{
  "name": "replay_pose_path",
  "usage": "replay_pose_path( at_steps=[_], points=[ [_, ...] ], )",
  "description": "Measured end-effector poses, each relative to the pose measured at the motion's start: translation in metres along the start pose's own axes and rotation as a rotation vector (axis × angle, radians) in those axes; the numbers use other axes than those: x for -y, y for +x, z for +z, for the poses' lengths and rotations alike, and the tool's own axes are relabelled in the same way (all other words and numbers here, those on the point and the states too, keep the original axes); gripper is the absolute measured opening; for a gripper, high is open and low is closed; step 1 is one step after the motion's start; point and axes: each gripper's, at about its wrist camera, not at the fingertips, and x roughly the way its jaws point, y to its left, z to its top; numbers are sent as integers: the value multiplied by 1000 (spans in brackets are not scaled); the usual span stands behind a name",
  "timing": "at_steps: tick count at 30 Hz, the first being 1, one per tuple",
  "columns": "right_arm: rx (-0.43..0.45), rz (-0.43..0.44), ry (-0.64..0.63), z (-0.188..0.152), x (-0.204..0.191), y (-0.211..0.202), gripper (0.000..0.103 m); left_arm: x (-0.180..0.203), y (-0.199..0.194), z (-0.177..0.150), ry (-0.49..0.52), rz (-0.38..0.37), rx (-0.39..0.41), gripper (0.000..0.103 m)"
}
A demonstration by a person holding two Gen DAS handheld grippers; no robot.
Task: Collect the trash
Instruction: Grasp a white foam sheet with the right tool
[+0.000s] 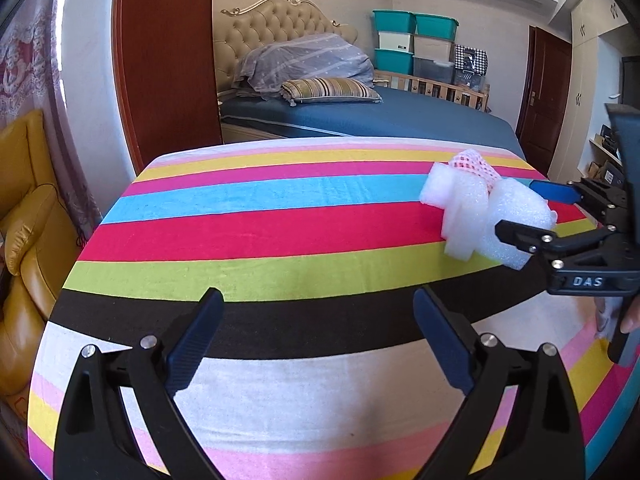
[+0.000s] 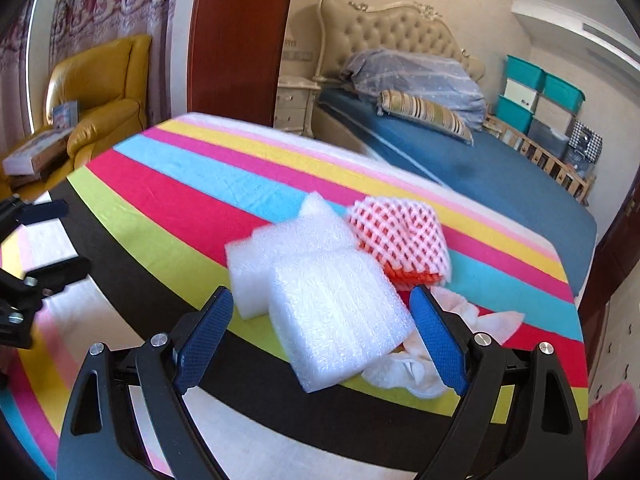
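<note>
A striped cloth covers the table. On its right side lies a heap of trash: a white foam block, a second white foam piece behind it, a pink-and-white foam net and a crumpled white tissue. My right gripper is open and straddles the foam block; its right finger is at the block's edge and the left one stands clear. From the left wrist view the same heap sits far right, with the right gripper around it. My left gripper is open over the black stripe, with nothing between its fingers.
A bed with a blue sheet stands behind the table, with stacked storage boxes beyond it. A yellow armchair is at the left, and a brown wooden panel rises behind the table's far left corner. Something pink sits below the table's right edge.
</note>
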Motion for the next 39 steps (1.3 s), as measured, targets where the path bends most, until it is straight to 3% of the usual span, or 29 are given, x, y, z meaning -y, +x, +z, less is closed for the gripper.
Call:
replay_pose_path(
  at_steps=[1, 4, 11, 18, 24, 35, 36, 37, 38, 39],
  points=[
    [-17, 7, 6, -3, 2, 3, 84, 1, -1, -1, 1, -3, 0, 94],
    [-9, 0, 20, -13, 4, -5, 57, 9, 1, 0, 4, -22, -7, 94],
    [109, 34, 85, -51, 13, -71, 56, 40, 5, 1, 45, -72, -22, 94],
    [136, -76, 158, -93, 32, -119, 56, 78, 15, 6, 86, -117, -29, 94],
    [90, -150, 283, -121, 68, -122, 56, 104, 32, 19, 112, -132, -28, 94],
    [88, -153, 376, -137, 84, -121, 56, 133, 91, 63, 92, -90, -72, 93],
    [89, -153, 380, -138, 84, -121, 56, 135, 94, 63, 90, -87, -82, 91],
    [91, -154, 384, -139, 84, -122, 56, 137, 96, 62, 86, -93, -92, 79],
    [92, -154, 387, -139, 85, -121, 56, 137, 96, 59, 80, -111, -106, 59],
    [90, -153, 389, -140, 86, -122, 56, 136, 94, 56, 73, -133, -120, 49]
  ],
)
